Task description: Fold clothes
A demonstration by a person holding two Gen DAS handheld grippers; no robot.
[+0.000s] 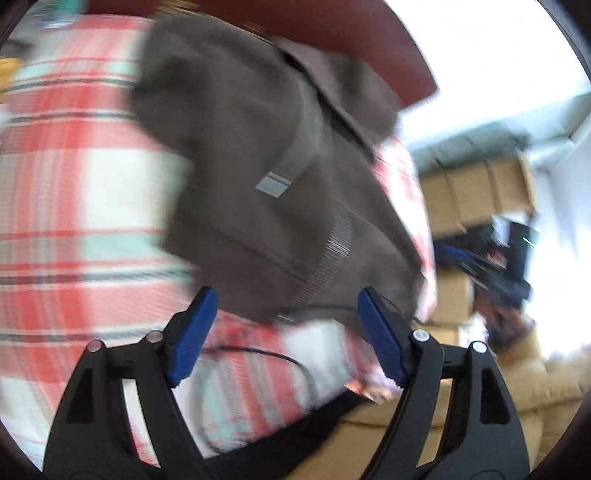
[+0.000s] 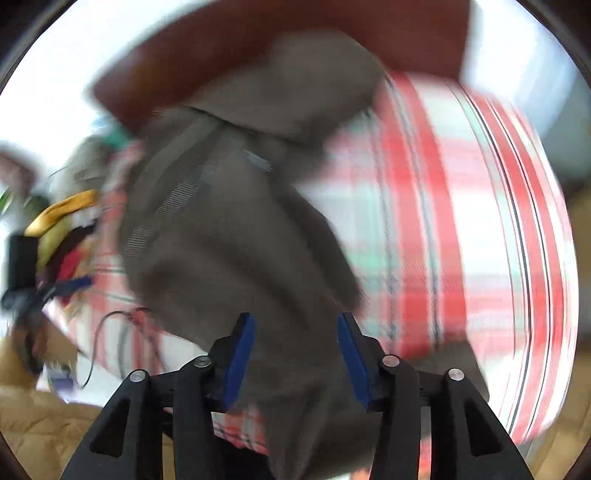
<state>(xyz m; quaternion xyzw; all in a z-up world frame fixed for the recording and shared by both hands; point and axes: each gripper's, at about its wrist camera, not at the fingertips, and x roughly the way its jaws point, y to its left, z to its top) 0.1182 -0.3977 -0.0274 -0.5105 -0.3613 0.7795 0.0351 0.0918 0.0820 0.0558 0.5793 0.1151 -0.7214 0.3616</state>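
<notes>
A brown-grey garment (image 1: 258,177) with a ribbed grey band and a small grey label lies crumpled on a red, white and mint plaid sheet (image 1: 74,206). My left gripper (image 1: 287,295) is open at the garment's near edge, with nothing between its blue pads. In the right wrist view the same garment (image 2: 229,240) runs from the middle of the frame down between the fingers. My right gripper (image 2: 295,317) is open, with cloth lying in the gap between its pads. Both views are blurred by motion.
A dark red headboard (image 1: 332,33) stands behind the garment. A thin black cable (image 1: 273,356) lies on the sheet near the left gripper. Cardboard boxes (image 1: 476,192) and a tan cushion (image 1: 535,380) are at the right. A heap of coloured clothes (image 2: 62,236) lies off the sheet's edge.
</notes>
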